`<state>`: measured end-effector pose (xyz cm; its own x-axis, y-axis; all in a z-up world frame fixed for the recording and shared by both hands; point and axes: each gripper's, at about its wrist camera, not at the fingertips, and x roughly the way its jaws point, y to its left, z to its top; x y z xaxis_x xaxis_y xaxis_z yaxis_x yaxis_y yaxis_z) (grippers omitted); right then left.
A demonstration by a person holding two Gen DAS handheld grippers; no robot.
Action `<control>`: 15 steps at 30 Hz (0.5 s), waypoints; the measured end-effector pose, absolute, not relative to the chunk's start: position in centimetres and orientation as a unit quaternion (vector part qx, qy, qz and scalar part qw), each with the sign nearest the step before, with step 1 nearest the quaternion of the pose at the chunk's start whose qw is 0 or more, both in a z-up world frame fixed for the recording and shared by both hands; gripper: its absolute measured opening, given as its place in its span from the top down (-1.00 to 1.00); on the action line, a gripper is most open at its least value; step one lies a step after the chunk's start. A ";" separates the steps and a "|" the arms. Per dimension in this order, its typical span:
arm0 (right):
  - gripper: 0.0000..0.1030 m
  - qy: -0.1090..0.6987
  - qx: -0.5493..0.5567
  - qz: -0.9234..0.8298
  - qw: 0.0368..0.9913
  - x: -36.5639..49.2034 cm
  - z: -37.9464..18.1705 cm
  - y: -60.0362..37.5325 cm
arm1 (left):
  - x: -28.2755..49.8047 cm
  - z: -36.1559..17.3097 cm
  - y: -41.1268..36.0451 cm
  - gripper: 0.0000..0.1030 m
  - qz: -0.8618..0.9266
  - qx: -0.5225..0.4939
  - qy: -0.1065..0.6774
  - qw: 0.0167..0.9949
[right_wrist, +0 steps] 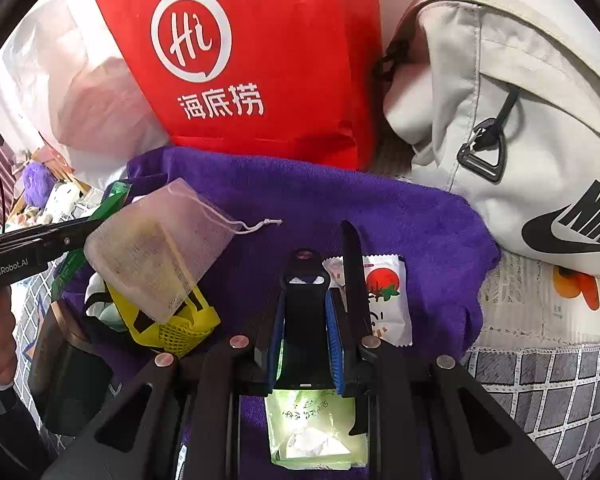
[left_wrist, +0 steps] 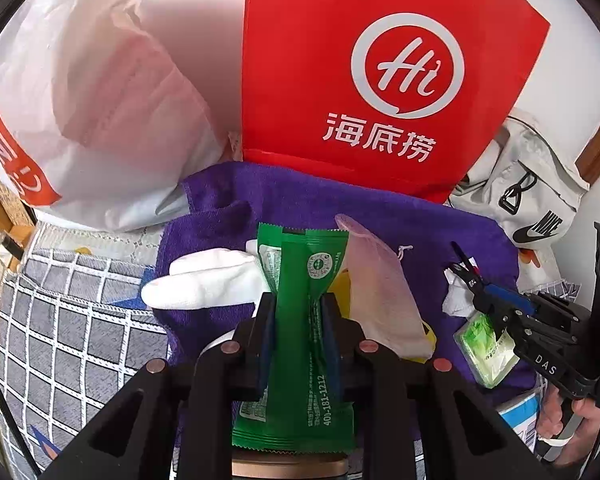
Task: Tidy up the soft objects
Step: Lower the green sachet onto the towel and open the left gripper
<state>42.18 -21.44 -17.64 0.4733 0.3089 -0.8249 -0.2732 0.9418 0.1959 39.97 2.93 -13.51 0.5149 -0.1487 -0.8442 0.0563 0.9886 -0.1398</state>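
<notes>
My left gripper (left_wrist: 299, 302) is shut on a green snack packet (left_wrist: 312, 360), pinching its middle above a purple towel (left_wrist: 440, 224). A white glove (left_wrist: 204, 280) lies just left of it and a pink mesh pouch (left_wrist: 380, 296) just right. In the right wrist view my right gripper (right_wrist: 306, 304) is shut on a black clip (right_wrist: 304, 312), with a pale green translucent packet (right_wrist: 316, 428) under it. That packet (left_wrist: 484, 348) also hangs below the right gripper (left_wrist: 466, 270) in the left wrist view. A strawberry sachet (right_wrist: 384, 300) lies beside the right fingers.
A red paper bag (left_wrist: 360, 60) and a white plastic bag (left_wrist: 80, 100) stand behind the towel. A white Nike bag (right_wrist: 520, 160) sits at the right. A yellow mesh item (right_wrist: 184, 328) lies under the drawstring pouch (right_wrist: 156, 256). Checked bedding (left_wrist: 72, 340) surrounds the towel.
</notes>
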 end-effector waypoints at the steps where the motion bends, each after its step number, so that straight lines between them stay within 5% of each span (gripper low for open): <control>1: 0.60 0.485 0.019 0.169 0.858 42.1 -17.6 -21.6 | 40.0 -13.6 2.9 0.54 -0.061 -0.048 0.491 0.868; 5: 0.59 0.492 0.016 0.169 0.854 42.2 -17.7 -21.6 | 40.1 -13.6 2.6 0.46 -0.065 -0.051 0.497 0.864; 10: 0.58 0.495 0.009 0.172 0.852 42.2 -17.8 -21.0 | 40.2 -13.9 2.3 0.11 -0.078 -0.060 0.510 0.854; 15: 0.27 0.488 0.016 0.176 0.855 42.1 -17.3 -20.8 | 39.9 -13.3 2.2 -0.05 -0.066 -0.057 0.506 0.858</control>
<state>42.13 -20.79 -17.33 0.4620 0.3168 -0.8284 -0.2861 0.9373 0.1990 39.92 2.25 -13.33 0.4793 -0.1712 -0.8608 0.0551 0.9847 -0.1652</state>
